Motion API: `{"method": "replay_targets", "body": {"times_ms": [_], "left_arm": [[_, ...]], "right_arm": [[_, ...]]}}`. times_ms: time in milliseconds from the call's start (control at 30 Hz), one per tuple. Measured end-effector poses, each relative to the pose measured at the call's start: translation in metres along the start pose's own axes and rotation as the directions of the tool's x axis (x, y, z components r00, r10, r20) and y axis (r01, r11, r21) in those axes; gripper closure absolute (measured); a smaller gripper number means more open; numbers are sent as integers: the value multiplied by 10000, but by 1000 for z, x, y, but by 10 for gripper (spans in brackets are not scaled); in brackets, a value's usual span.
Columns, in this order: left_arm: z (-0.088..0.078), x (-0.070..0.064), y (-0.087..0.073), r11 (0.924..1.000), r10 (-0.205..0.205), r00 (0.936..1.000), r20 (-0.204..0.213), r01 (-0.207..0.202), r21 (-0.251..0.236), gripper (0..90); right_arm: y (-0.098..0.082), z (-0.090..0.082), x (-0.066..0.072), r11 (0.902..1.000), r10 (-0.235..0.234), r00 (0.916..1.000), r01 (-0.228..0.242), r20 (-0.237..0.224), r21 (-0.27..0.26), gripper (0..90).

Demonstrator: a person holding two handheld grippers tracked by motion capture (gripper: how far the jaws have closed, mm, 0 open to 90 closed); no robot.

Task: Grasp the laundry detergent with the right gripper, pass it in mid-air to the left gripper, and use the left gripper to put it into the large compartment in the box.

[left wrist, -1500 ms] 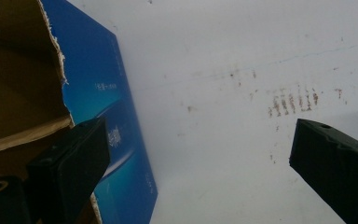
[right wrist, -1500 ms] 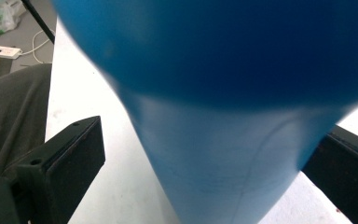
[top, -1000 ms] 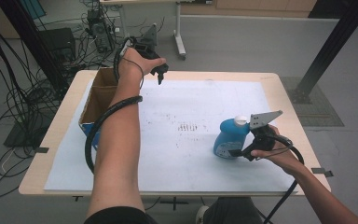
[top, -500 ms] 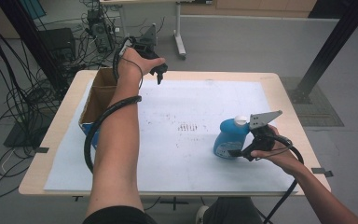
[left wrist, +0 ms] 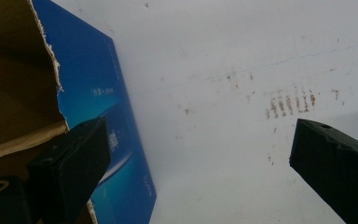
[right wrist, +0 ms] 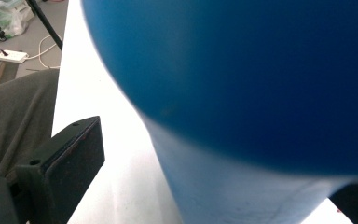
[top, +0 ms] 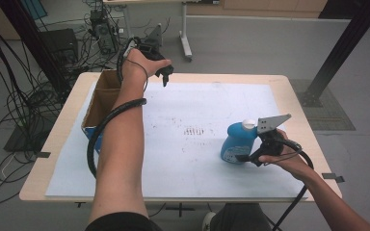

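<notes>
High view: right tool (top: 244,158) at the blue bottle (top: 236,142), near the desk's (top: 289,96) right edge; unchanged over the last second.
Left gripper view: left tool (left wrist: 200,154) wide, empty, beside the cardboard box (left wrist: 14,84).
Right gripper view: jaws flank the bottle; whether they clamp it cannot be told.

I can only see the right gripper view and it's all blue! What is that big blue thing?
Observer: It's a blue bottle with a white cap, standing upright on the white sheet that covers the table.
Operator: Where's my other gripper?
Observer: The left gripper is held up at the far side of the table, beside an open cardboard box.
Operator: Is it holding something?
Observer: No. In the left gripper view its jaws stand wide apart, with nothing between them but the sheet below.
</notes>
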State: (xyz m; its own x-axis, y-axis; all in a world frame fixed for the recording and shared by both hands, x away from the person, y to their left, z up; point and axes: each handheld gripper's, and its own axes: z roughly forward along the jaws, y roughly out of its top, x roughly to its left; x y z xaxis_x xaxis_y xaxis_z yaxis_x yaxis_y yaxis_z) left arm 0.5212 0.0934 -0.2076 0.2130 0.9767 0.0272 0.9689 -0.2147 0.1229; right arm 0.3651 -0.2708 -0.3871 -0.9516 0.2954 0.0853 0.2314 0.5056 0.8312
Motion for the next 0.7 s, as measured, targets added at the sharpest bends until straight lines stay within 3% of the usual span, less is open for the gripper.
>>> {"method": "replay_targets", "body": {"times_ms": [700], "left_arm": [[-4,0,-1,10000,-9,10000,18,9,-69,58]], "right_arm": [[1,0,1,9999,-102,9999,102,22,-48,18]]}}
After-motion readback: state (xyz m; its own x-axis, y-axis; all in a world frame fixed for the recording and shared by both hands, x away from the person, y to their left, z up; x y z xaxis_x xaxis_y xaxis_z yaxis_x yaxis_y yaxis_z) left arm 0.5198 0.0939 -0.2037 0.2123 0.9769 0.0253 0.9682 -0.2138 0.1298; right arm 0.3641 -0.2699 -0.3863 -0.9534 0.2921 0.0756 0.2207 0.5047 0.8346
